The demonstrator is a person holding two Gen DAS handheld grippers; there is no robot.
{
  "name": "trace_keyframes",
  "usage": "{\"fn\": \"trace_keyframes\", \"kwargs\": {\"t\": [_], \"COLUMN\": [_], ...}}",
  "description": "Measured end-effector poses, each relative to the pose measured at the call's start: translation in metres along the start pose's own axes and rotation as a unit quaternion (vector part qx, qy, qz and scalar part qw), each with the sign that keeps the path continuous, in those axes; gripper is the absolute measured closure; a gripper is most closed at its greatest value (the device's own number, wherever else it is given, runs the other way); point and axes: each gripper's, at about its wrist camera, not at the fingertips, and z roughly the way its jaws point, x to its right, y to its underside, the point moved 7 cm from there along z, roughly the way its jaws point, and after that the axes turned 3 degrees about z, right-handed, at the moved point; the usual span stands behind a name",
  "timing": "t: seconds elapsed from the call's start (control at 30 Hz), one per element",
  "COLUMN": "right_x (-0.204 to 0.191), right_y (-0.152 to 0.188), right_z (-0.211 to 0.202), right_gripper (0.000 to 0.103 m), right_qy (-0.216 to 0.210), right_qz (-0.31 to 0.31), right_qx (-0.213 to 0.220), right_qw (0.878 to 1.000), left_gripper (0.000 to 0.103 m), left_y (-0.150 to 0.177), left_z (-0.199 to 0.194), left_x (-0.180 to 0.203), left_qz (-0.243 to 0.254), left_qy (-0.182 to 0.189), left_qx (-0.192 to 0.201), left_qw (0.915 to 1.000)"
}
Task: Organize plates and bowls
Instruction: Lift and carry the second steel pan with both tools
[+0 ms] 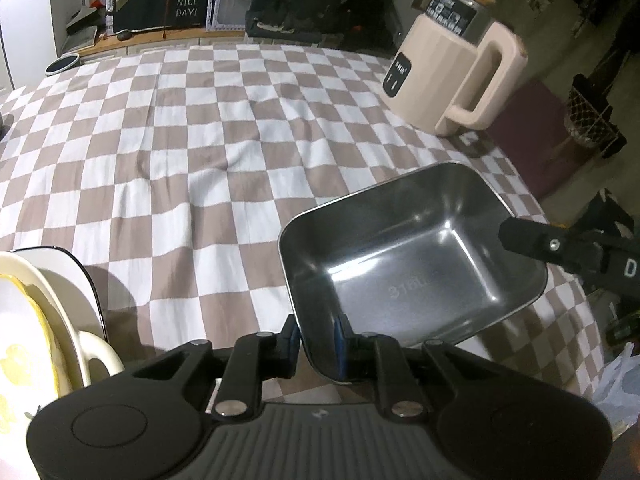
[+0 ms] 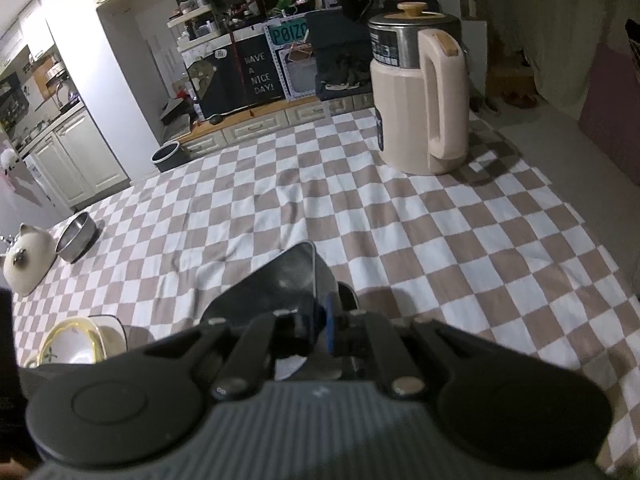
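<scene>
A rectangular steel tray (image 1: pixel 400 264) hangs just above the checkered tablecloth (image 1: pixel 200 140), tilted. My left gripper (image 1: pixel 318 336) is shut on the tray's near corner wall, one blue pad inside and one outside. My right gripper (image 2: pixel 320 320) is shut on the opposite rim; its black fingertip (image 1: pixel 516 236) shows at the tray's right edge. In the right wrist view the tray (image 2: pixel 276 284) appears edge-on, dark. A stack of cream dishes with a yellow-rimmed bowl (image 1: pixel 48 320) sits at the left, also visible as the stack (image 2: pixel 80 340).
A round steel bowl (image 2: pixel 76 238) and a cream lidded pot (image 2: pixel 28 260) stand at the table's far left. A tall beige electric jug (image 1: pixel 452 76) stands at the back right. The table's right edge (image 1: pixel 560 280) drops to the floor.
</scene>
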Motion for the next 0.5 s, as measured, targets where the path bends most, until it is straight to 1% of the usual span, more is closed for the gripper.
{"fn": "trace_keyframes", "kwargs": {"t": [0.27, 0.4, 0.5], "right_x": [0.0, 0.002, 0.0], "right_y": [0.0, 0.002, 0.004], "right_z": [0.004, 0.01, 0.014], "right_gripper": [0.095, 0.096, 0.096], "right_qy": [0.01, 0.024, 0.041], "right_qz": [-0.017, -0.022, -0.043], "right_qx": [-0.006, -0.015, -0.02], "right_qw": [1.0, 0.999, 0.998], "left_gripper": [0.085, 0.084, 0.081], "left_y": [0.004, 0.005, 0.005], "left_z": [0.01, 0.011, 0.011], "left_x": [0.002, 0.006, 0.005], "left_qz": [0.008, 0.02, 0.016], "left_qy": [-0.004, -0.009, -0.006], "left_qx": [-0.013, -0.014, -0.015], "left_qw": [0.9999, 0.9997, 0.9997]}}
